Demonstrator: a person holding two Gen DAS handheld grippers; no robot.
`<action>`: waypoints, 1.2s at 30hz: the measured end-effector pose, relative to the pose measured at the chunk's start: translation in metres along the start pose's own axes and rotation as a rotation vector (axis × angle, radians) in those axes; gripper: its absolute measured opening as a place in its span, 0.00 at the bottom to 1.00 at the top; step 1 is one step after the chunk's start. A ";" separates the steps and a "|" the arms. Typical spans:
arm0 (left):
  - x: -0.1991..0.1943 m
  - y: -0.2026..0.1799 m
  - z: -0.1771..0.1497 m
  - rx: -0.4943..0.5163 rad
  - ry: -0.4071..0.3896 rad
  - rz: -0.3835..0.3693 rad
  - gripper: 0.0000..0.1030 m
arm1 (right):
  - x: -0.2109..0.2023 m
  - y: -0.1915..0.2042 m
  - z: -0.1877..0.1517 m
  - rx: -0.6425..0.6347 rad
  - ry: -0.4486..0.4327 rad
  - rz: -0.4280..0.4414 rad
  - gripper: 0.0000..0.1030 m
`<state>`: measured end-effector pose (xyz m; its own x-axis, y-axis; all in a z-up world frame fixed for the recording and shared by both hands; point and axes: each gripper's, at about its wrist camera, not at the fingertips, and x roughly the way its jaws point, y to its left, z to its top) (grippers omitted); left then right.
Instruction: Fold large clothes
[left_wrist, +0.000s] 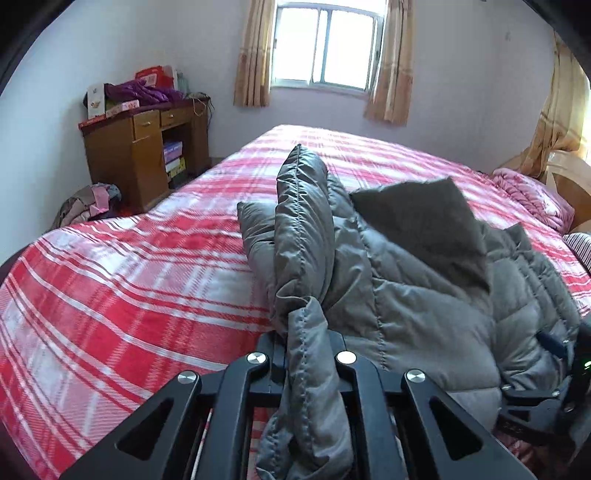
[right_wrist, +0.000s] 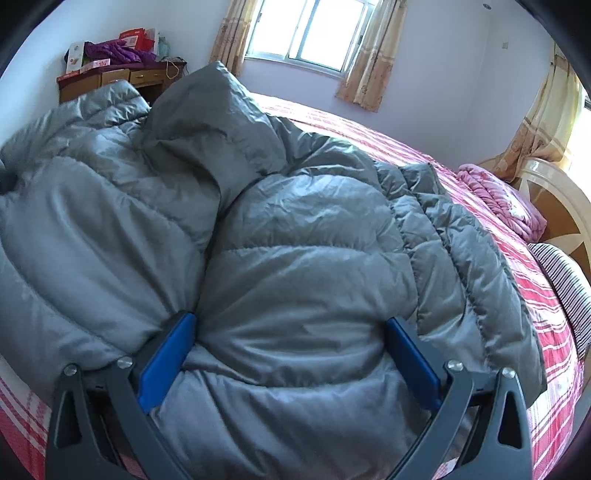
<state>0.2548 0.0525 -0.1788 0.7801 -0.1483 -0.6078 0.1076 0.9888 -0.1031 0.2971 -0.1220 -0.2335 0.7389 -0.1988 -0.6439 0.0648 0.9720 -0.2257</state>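
- Right now 1 grey puffer jacket (left_wrist: 424, 295) lies on the bed (left_wrist: 129, 277), spread over the red/white plaid blanket; quilted, shiny, puffy, w/ stitched channels.
- Hood (right_wrist: 221, 122) stands up in a peak at the far side in right wrist view.
- Left gripper (left_wrist: 308, 354): black, jaws pinched tight on a stitched edge of the jacket, fabric bunched btwn them; a sleeve-like strip rises beyond it.
- Right gripper (right_wrist: 291, 350): jaws spread wide, 2 blue pads (right_wrist: 168, 362) straddling a puffy bulge near the jacket's hem; pads touch the fabric sides but whether they squeeze it I cannot tell. Pointing down at a slant.
- Bkgd: 1 wooden desk (left_wrist: 144, 155) w/ boxes and purple cloth on top, 1 window (left_wrist: 327, 48) w/ 2 tan curtains, 1 pink folded quilt (left_wrist: 532, 195) by the headboard.
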 end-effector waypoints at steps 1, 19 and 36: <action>-0.008 0.004 0.003 -0.006 -0.014 0.004 0.07 | 0.000 0.004 0.001 -0.003 0.000 0.003 1.00; -0.091 -0.019 0.063 0.114 -0.181 0.086 0.07 | -0.050 0.015 0.013 -0.017 -0.097 0.265 1.00; -0.099 -0.132 0.084 0.309 -0.246 -0.014 0.07 | -0.007 -0.072 0.064 0.138 -0.091 0.251 0.99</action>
<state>0.2150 -0.0618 -0.0387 0.8975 -0.1906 -0.3977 0.2703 0.9503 0.1545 0.3298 -0.1831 -0.1661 0.7997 0.0559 -0.5978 -0.0415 0.9984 0.0379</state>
